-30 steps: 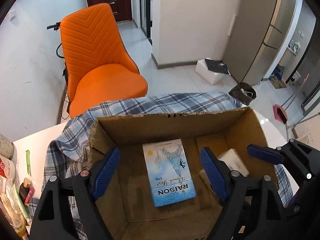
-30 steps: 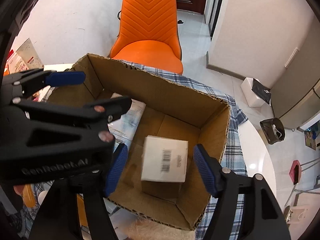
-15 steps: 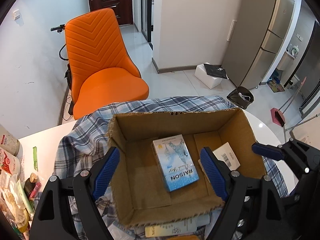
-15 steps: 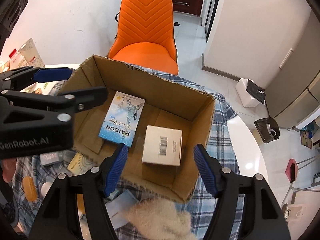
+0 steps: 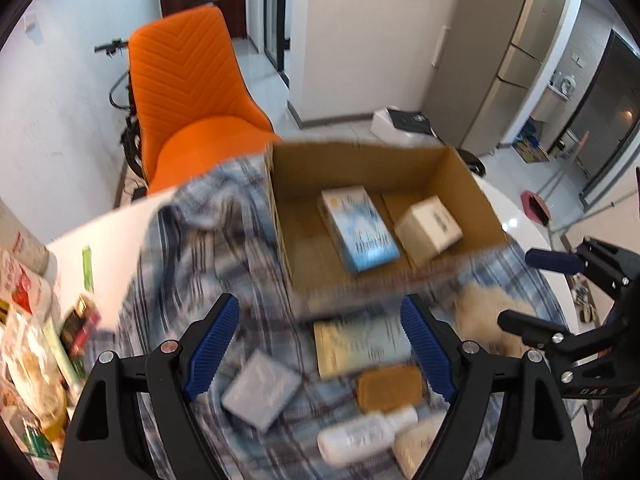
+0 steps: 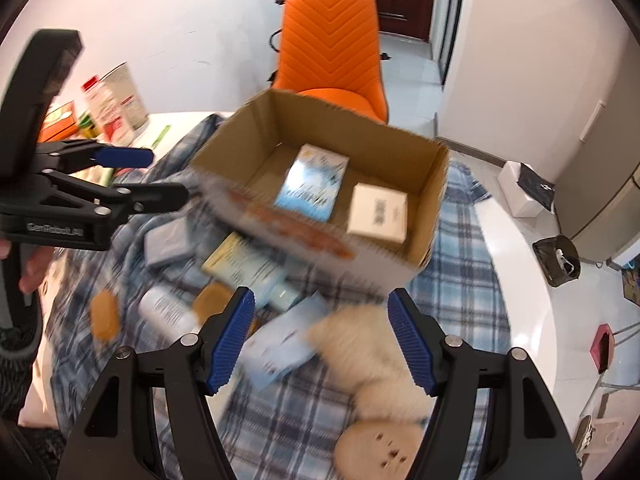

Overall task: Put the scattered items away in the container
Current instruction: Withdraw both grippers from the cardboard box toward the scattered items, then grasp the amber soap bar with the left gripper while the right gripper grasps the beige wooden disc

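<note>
An open cardboard box (image 5: 456, 184) (image 6: 432, 184) stands on a blue plaid cloth (image 5: 208, 248) (image 6: 460, 240). Inside lie a blue booklet (image 5: 358, 232) (image 6: 312, 188) and a white carton (image 5: 430, 228) (image 6: 378, 212). My left gripper (image 5: 324, 348) is open and empty, above a grey box (image 5: 262, 392), a yellow booklet (image 5: 360, 344), a brown pad (image 5: 390, 388) and a white bottle (image 5: 366, 436). My right gripper (image 6: 322, 336) is open and empty, above a cream fluffy item (image 6: 380, 356) and a light blue packet (image 6: 280, 344). The views are motion-blurred.
An orange chair (image 5: 188, 92) (image 6: 332, 48) stands behind the table. Bottles and snack packets (image 5: 28, 320) (image 6: 104, 108) crowd the table's left side. A tan perforated item (image 6: 380, 448) lies near the front. The white table edge (image 6: 516, 280) curves at the right.
Both grippers have pulled back and up from the box. The scattered items in front of the box have come into view. The booklet and carton stay inside.
</note>
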`<state>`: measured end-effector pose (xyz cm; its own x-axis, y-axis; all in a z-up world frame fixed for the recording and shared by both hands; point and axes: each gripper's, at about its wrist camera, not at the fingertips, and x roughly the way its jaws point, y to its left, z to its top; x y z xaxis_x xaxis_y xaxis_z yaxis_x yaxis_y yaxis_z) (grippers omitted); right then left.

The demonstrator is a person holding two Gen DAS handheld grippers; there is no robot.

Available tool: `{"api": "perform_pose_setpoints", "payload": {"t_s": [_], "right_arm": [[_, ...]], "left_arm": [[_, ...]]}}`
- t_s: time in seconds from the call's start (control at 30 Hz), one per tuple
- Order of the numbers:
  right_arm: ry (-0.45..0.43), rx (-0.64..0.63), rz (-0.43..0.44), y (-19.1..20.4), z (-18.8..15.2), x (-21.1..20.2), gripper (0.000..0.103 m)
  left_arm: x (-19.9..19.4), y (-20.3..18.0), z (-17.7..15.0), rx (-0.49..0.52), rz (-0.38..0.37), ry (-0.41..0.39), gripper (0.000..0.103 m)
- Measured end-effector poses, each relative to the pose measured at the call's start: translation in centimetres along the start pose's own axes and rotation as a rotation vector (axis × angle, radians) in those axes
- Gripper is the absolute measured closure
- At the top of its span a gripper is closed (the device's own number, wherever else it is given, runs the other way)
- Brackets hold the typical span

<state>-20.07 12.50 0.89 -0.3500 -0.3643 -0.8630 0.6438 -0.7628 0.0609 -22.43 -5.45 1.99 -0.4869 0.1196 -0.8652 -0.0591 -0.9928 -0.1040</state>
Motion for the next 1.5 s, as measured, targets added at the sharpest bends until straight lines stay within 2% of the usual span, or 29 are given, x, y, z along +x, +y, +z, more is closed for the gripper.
{"api": "perform_pose_setpoints", "payload": {"t_s": [0.3, 0.63, 0.9, 1.07, 1.5], "right_arm": [[0.01, -0.047, 0.061, 3.4, -4.0, -1.3, 0.035], [0.061, -0.084, 0.065, 5.4, -7.8, -1.6, 0.035], [0.074, -0.111, 0.111, 7.4, -9.6, -1.1, 0.035], [0.101, -0.097, 0.111, 7.5, -10.6, -0.5, 0.035], [0.141, -0.042, 0.106, 6.0, -12.0, 0.7, 0.035]], "left_arm": [[-0.8, 0.6, -5.9, -0.047, -0.048, 0.032, 0.018], [-3.2, 0.2, -11.4, 0.103, 0.003, 0.076, 0.018], [-2.5, 2.0, -16.4, 0.145, 0.051, 0.156, 0.018], [-1.6, 3.1, -17.5, 0.112, 0.035, 0.19, 0.018], [0.2, 2.7, -18.1, 0.161, 0.065, 0.197, 0.018]]}}
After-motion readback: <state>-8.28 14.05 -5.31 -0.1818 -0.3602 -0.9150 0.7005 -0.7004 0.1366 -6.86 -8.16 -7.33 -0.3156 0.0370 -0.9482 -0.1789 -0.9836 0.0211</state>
